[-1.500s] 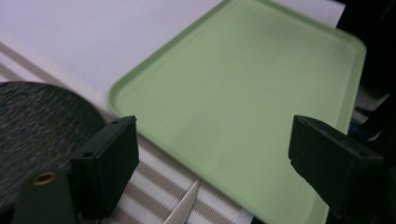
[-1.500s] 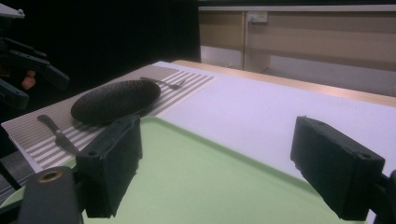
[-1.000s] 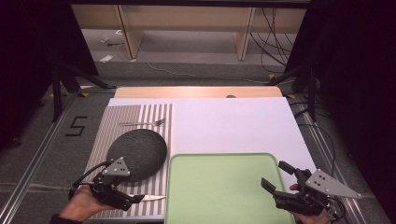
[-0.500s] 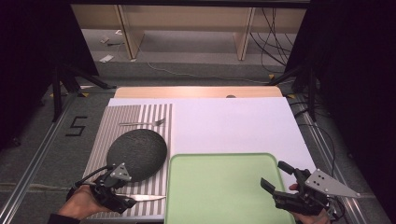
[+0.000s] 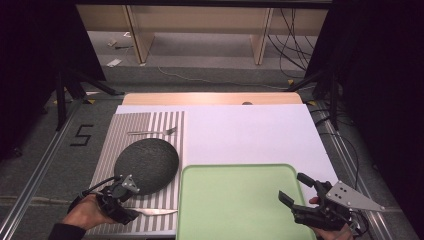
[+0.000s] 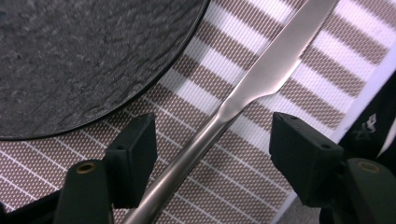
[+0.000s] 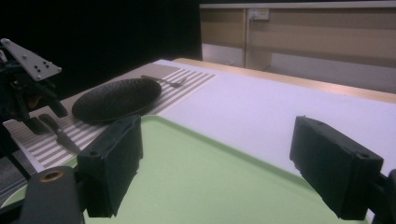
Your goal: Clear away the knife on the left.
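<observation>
A silver knife [image 6: 243, 95] lies on the striped placemat [image 5: 150, 127], near its front edge. My left gripper [image 5: 131, 212] is open, its jaws standing on either side of the knife's handle [image 6: 182, 172] without touching it. Just beyond the knife sits a dark round plate [image 5: 146, 164], which also shows in the right gripper view [image 7: 116, 99]. A fork [image 5: 152, 132] rests farther back on the placemat. My right gripper [image 5: 296, 194] is open over the near right corner of the green tray [image 5: 235, 200], with nothing between its jaws.
A white sheet [image 5: 250, 132] covers the table to the right of the placemat. Bare wood [image 5: 210, 98] shows along the table's far edge, with a small dark object [image 5: 247, 103] on it. Cables and furniture legs lie on the floor beyond.
My left gripper has dropped lower and toward the front edge, coming down around the knife's handle. The right gripper has stayed put.
</observation>
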The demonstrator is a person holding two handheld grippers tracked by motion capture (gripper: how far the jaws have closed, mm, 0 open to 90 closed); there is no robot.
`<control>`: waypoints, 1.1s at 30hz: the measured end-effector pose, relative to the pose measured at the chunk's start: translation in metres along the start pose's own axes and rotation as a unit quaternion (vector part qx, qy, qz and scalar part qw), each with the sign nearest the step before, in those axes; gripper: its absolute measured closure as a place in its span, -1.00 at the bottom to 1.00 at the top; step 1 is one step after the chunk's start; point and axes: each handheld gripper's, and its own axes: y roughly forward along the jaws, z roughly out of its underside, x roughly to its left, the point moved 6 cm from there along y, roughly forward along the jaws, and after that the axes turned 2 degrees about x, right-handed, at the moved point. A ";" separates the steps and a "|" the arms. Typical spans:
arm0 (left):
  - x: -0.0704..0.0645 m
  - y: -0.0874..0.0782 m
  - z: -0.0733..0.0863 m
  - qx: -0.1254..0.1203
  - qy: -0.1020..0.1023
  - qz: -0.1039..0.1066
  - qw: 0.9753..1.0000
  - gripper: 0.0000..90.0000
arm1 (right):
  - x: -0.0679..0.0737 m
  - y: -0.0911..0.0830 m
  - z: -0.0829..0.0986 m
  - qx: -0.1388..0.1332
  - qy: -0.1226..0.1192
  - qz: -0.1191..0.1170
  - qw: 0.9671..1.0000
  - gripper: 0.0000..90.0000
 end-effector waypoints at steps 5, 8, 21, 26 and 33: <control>0.003 0.005 0.000 0.012 0.000 -0.002 1.000 -0.12 | 0.000 0.000 0.000 0.002 0.000 -0.002 1.000 -0.60; 0.003 0.008 0.000 0.020 0.007 -0.005 1.000 -0.04 | 0.000 0.000 0.000 0.002 -0.001 -0.002 1.000 -0.60; 0.000 0.008 -0.001 0.060 0.015 0.000 0.998 0.38 | 0.001 0.000 0.000 0.002 -0.001 -0.001 1.000 -0.60; -0.003 0.008 -0.002 0.074 0.037 0.004 0.997 0.60 | 0.000 0.000 0.000 0.003 -0.001 -0.001 1.000 -0.59; -0.005 0.007 -0.002 0.082 0.060 0.004 0.995 0.74 | 0.000 0.000 0.000 0.003 -0.001 -0.002 1.000 -0.59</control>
